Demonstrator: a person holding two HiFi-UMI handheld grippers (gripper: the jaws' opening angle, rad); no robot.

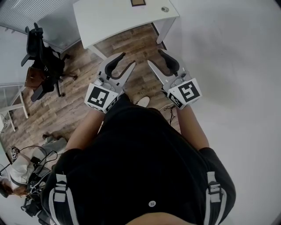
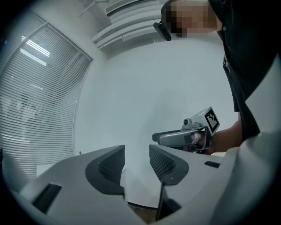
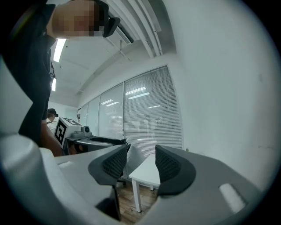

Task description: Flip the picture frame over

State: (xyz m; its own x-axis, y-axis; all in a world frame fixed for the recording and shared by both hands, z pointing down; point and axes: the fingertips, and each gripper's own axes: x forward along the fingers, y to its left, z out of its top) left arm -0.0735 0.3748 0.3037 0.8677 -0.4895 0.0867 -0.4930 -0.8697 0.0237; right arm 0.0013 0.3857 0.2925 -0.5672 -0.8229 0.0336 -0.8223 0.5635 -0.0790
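Black shirt (image 1: 145, 167) nearest — beyond it left tool (image 1: 127, 59) and right tool (image 1: 154, 56), both released, empty, short of the counter (image 1: 118, 19). Picture frame (image 1: 138, 2) lies on the counter's far side.

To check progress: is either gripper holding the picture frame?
No: left gripper and right gripper are empty; the picture frame lies on the desk.
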